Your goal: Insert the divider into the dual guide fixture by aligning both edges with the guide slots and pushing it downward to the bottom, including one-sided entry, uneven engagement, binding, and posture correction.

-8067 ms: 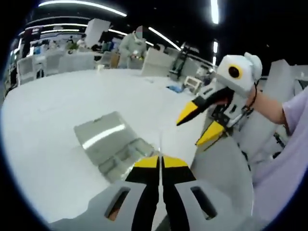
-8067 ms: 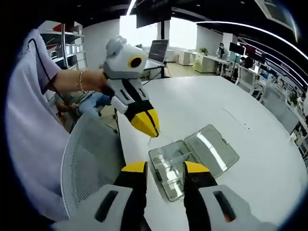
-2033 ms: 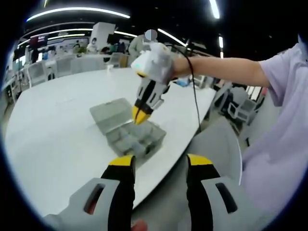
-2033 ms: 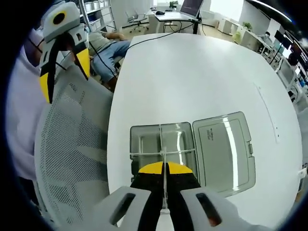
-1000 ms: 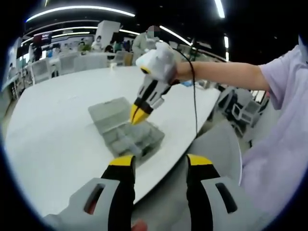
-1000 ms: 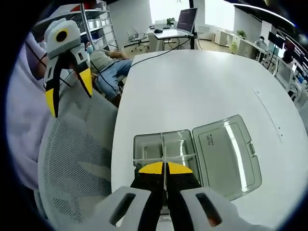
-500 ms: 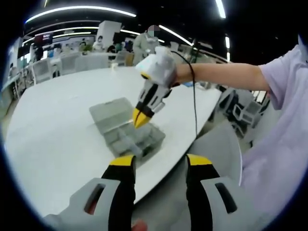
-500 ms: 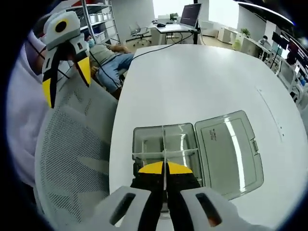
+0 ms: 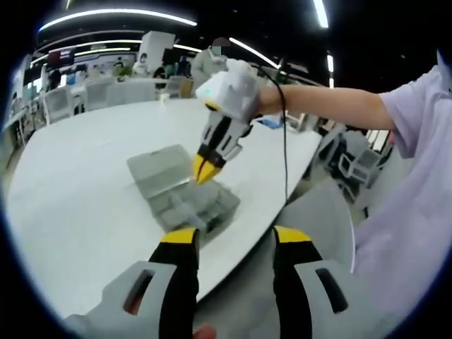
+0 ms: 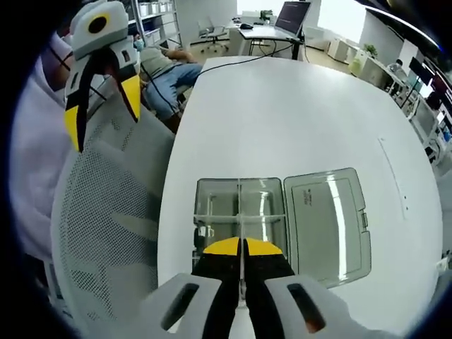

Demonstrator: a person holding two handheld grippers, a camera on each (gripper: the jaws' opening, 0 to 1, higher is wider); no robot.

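Around you, a smooth white oval desk (image 10: 296, 120) sits in a bright office. Near its edge by the grey mesh chair (image 10: 106, 233) lies your clear plastic compartment box (image 10: 240, 212), hinged lid flat open. Your right gripper (image 10: 242, 247) pinches the thin transparent divider (image 10: 241, 212) upright over its compartments. Your left gripper (image 9: 229, 236) hangs spread open, holding nothing, above the chair.
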